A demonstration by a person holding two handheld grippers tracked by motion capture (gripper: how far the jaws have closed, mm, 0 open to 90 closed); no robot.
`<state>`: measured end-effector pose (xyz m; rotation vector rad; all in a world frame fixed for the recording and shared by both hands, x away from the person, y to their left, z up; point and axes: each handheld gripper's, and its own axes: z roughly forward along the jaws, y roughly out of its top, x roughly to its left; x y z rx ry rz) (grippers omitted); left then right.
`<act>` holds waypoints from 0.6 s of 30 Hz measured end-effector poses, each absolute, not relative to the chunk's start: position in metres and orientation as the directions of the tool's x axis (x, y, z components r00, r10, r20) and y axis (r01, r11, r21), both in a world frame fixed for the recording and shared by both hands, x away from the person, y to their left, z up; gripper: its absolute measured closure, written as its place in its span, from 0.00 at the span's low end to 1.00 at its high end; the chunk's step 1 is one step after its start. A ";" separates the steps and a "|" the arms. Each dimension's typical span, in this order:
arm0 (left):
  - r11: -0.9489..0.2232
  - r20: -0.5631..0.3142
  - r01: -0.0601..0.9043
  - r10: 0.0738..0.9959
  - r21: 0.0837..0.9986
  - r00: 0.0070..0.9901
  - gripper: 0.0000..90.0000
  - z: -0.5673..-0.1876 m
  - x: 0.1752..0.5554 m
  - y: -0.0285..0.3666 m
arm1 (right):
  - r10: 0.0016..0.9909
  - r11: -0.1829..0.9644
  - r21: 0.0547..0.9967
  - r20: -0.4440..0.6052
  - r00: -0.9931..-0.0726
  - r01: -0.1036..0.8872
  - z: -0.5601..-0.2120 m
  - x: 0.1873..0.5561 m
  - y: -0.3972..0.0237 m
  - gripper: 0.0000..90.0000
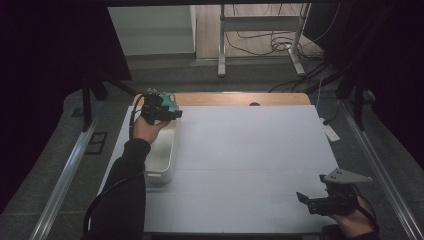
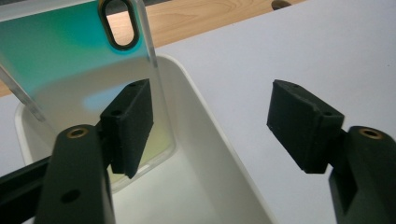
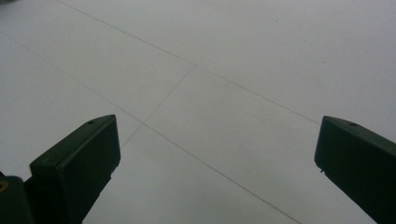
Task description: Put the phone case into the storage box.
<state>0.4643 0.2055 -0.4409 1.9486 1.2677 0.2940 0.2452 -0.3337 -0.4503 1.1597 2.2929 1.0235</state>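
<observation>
A clear phone case (image 2: 70, 60) with a teal-to-yellow sheen and an oval camera cutout stands tilted inside the white bin (image 2: 219, 154). My left gripper (image 2: 215, 126) hangs over the bin with its jaws wide apart. The case rests just behind the left pad (image 2: 130, 121), and I cannot tell whether the two touch. In the high view the left gripper (image 1: 172, 113) is over the far end of the bin (image 1: 162, 160), with the teal case (image 1: 171, 100) just beyond it. My right gripper (image 1: 304, 198) rests open near the table's front right corner, nothing between its jaws (image 3: 217, 154).
A white mat (image 1: 250, 150) covers the table, and a strip of wooden tabletop (image 1: 235, 98) shows along the far edge. Beyond the table are a metal stand (image 1: 220, 45) and floor cables (image 1: 280, 40). Dark curtains hang on both sides.
</observation>
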 end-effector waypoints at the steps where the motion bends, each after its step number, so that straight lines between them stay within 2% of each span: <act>1: -0.199 -0.211 0.671 0.853 0.714 0.478 0.32 -0.441 0.463 0.206 | 0.807 0.396 0.746 -0.005 -0.591 0.535 -0.450 0.245 -0.334 0.00; 11: -0.195 -0.217 0.657 0.844 0.729 0.491 0.22 -0.439 0.457 0.207 | 0.808 0.394 0.746 -0.003 -0.589 0.537 -0.450 0.245 -0.334 0.00; 18: -0.208 -0.214 0.647 0.833 0.733 0.510 0.09 -0.436 0.452 0.205 | 0.809 0.391 0.749 -0.002 -0.587 0.536 -0.450 0.245 -0.334 0.00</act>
